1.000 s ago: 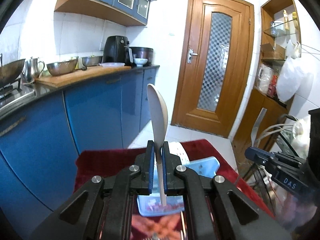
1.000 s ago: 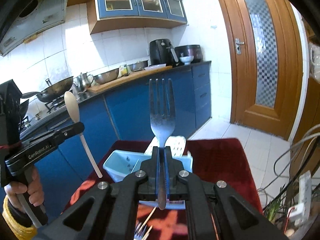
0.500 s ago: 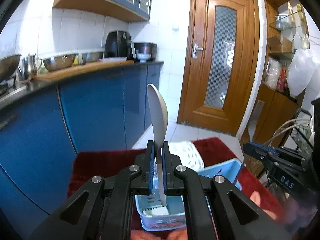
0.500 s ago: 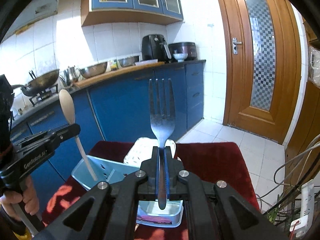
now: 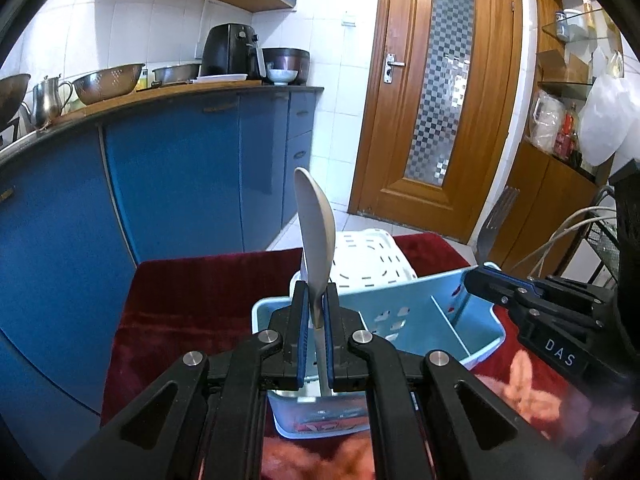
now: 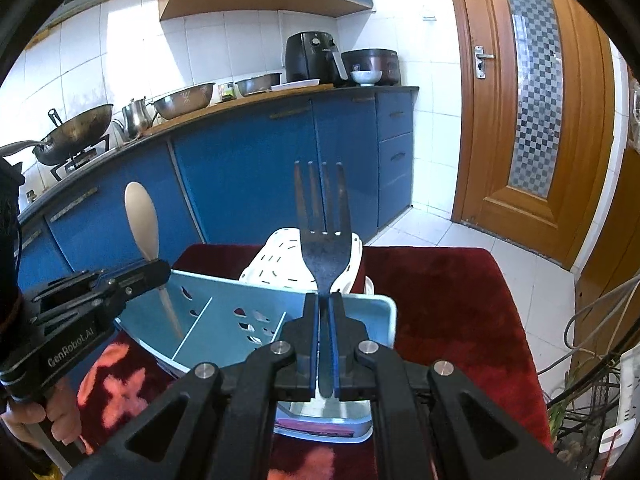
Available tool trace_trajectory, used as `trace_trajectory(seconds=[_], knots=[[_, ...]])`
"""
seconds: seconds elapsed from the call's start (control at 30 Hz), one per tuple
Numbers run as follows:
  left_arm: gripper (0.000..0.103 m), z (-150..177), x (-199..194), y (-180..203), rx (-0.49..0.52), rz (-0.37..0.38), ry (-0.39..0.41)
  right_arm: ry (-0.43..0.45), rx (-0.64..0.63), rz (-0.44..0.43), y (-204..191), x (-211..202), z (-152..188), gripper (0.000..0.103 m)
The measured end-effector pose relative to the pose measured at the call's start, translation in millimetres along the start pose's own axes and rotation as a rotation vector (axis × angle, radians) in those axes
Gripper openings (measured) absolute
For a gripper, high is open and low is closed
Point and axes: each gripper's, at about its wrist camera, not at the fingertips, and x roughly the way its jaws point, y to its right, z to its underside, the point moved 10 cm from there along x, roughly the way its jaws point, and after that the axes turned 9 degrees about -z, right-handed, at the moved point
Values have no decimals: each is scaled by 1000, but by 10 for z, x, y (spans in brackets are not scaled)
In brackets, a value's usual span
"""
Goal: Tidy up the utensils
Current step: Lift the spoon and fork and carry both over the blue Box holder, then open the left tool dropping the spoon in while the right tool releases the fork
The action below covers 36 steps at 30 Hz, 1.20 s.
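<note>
Two black two-finger grippers are each clamped on a utensil. In the left wrist view, the left gripper (image 5: 316,312) has its blue-lined jaws pressed against the handle of a pale beige plastic spoon (image 5: 315,236), which stands upright with its bowl at the top. In the right wrist view, the right gripper (image 6: 325,316) pinches the neck of a dark grey metal fork (image 6: 323,236), tines pointing up (four of them, straight and evenly spaced).

Both utensils hang over a light blue plastic organizer tray (image 5: 472,308) with thin white dividers and oval holes in its floor. From the right wrist view the spoon's handle reaches down into the tray's left compartment; whether it touches the floor cannot be told. The fork's handle end sits over the tray's near right part.

Just behind the blue tray lies a white slotted plastic basket (image 5: 376,258), touching or nearly touching its far wall. Both rest on a dark red velvety cloth (image 5: 208,284) with pinkish flower patches near the camera.

Beyond are blue kitchen cabinets (image 6: 248,176), a wooden door with a chequered glass panel (image 5: 444,92), and a black air fryer (image 6: 310,58) on the counter.
</note>
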Motion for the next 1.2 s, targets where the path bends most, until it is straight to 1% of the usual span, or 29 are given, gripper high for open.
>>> trace_trajectory(seconds=[0.03, 0.07, 0.1, 0.13, 0.2, 0.3, 0.5, 0.6, 0.73, 0.83, 1.0, 1.2], knots=[[7, 20, 3, 5, 2, 3, -6, -1, 5, -4, -5, -5, 1, 13], [9, 42, 5, 10, 4, 4, -12, 3, 8, -7, -7, -16, -7, 19], [18, 55, 1, 12, 6, 3, -16, 11, 8, -9, -14, -42, -17, 23], [28, 46, 1, -2, 6, 3, -15, 18, 8, -11, -21, -65, -32, 24], [33, 49, -36, -3, 10, 2, -6, 34, 8, -11, -36, -118, -74, 25], [34, 45, -113, 7, 21, 2, 1, 52, 11, -14, -60, -202, -120, 25], [39, 36, -337, 19, 15, 24, 8, 80, 17, -22, -141, -441, -143, 25], [44, 54, -479, 25, 20, 29, 10, 78, 27, -35, -202, -552, -96, 25], [48, 115, -674, 13, 35, 20, 2, 60, 52, -66, -291, -668, -6, 25], [51, 207, -808, 1, 37, 16, -14, 37, 70, -83, -368, -743, 119, 25], [51, 421, -979, -91, 32, -17, -49, -7, 93, -107, -480, -813, 369, 26], [52, 782, -1110, -179, 15, -23, -105, -77, 118, -117, -571, -817, 733, 26]])
